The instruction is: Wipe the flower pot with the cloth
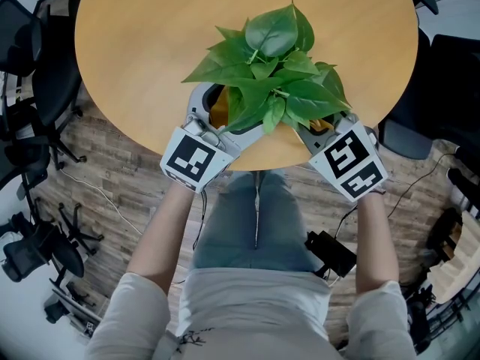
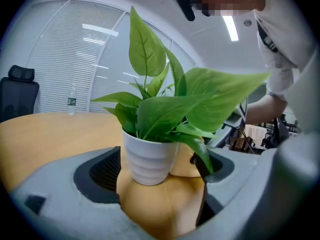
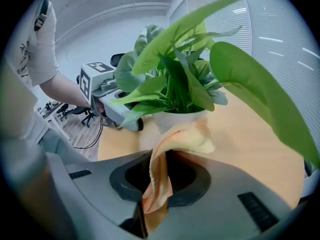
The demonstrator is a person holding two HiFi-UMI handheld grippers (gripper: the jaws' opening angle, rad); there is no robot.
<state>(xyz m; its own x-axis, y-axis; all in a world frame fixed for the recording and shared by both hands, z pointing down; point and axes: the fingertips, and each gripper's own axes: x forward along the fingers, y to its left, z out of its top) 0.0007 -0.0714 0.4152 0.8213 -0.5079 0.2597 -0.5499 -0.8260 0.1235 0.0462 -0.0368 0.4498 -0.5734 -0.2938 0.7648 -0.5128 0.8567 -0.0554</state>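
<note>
A leafy green plant (image 1: 274, 66) stands in a white ribbed pot (image 2: 147, 159) near the front edge of the round wooden table (image 1: 135, 43). My left gripper (image 1: 225, 115) is open, its jaws wide on either side of the pot (image 3: 175, 120); I cannot tell whether they touch it. My right gripper (image 3: 160, 184) is shut on an orange cloth (image 3: 162, 169), whose free end is pressed against the pot's side. The cloth (image 2: 187, 164) shows behind the pot in the left gripper view. Leaves hide most of the pot in the head view.
A water bottle (image 2: 72, 100) stands far back on the table. Black office chairs (image 1: 37, 88) crowd the left side. Cables and a black device (image 1: 330, 252) lie on the wooden floor by the person's legs. The table edge (image 1: 262, 163) is just below the grippers.
</note>
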